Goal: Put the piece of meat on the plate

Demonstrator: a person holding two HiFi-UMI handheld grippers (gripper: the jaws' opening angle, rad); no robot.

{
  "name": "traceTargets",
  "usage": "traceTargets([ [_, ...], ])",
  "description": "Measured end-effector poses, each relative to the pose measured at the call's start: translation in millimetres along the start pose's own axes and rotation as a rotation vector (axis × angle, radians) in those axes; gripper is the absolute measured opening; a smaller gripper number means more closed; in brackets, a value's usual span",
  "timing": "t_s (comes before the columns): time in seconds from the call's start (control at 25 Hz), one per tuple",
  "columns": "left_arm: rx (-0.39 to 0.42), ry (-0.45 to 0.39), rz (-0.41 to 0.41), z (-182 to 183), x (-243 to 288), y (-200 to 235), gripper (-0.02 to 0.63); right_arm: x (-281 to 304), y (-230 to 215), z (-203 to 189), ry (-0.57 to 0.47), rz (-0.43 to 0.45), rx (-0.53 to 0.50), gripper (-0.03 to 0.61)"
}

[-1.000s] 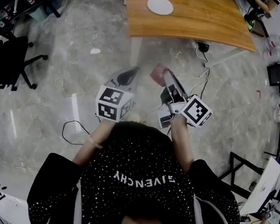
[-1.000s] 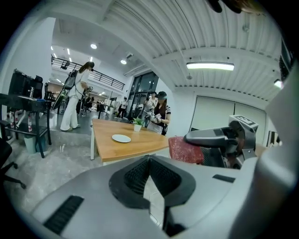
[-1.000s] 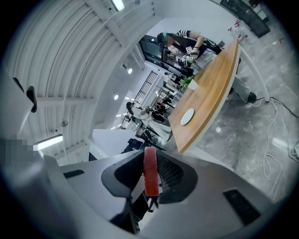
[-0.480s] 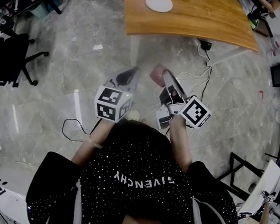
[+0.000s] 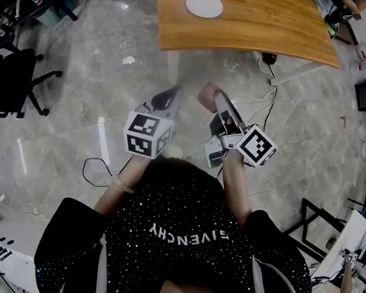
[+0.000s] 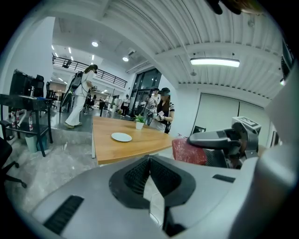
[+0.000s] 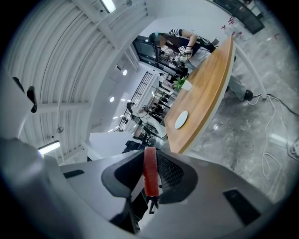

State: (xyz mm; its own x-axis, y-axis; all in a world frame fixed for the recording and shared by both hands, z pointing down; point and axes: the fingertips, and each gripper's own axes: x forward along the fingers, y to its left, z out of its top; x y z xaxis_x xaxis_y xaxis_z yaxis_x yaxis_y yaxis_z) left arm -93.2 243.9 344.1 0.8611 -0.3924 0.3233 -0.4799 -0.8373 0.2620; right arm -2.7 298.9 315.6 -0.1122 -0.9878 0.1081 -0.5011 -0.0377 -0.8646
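A red piece of meat (image 7: 150, 170) stands on edge between the pads of my right gripper (image 7: 150, 161), which is shut on it. In the head view the meat (image 5: 205, 98) is held out over the floor, in front of the person. My left gripper (image 5: 171, 95) hangs beside it on the left, shut with nothing in it; its pads meet at the tips (image 6: 149, 158). The left gripper view shows the meat (image 6: 189, 150) off to the right. A white plate (image 5: 204, 5) lies on the wooden table (image 5: 269, 27) ahead, well beyond both grippers. The plate (image 7: 181, 119) holds nothing.
A black office chair (image 5: 7, 80) stands at the left. Cables (image 5: 260, 99) run over the marble floor under the table's near edge, and another cable (image 5: 95, 172) loops by the person's left arm. A small potted plant (image 6: 139, 122) and a person (image 6: 164, 109) are at the table's far end.
The table and plate have slid slightly up and left in the head view. Both grippers keep their pose in front of the person, the meat still gripped.
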Motion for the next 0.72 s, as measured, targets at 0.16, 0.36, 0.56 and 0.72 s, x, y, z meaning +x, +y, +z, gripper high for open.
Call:
traceTargets([
  [0.16,-0.005,0.003,-0.005,5.8,19.6,11.2,0.009,18.6,-9.7,7.9,0.009,-0.013,0.004,0.092],
  [0.36,-0.011,0.007,-0.014,20.3,47.2,33.5,0.009,49.1,-18.6,22.4,0.010,-0.028,0.010,0.092],
  [0.56,-0.005,0.011,-0.035,50.7,79.4,59.8,0.009,89.3,-16.5,53.0,-0.015,-0.038,0.024,0.092],
  [0.72,0.001,0.010,-0.064,75.2,106.6,87.9,0.009,125.2,-15.3,73.7,-0.038,-0.059,0.012,0.092],
])
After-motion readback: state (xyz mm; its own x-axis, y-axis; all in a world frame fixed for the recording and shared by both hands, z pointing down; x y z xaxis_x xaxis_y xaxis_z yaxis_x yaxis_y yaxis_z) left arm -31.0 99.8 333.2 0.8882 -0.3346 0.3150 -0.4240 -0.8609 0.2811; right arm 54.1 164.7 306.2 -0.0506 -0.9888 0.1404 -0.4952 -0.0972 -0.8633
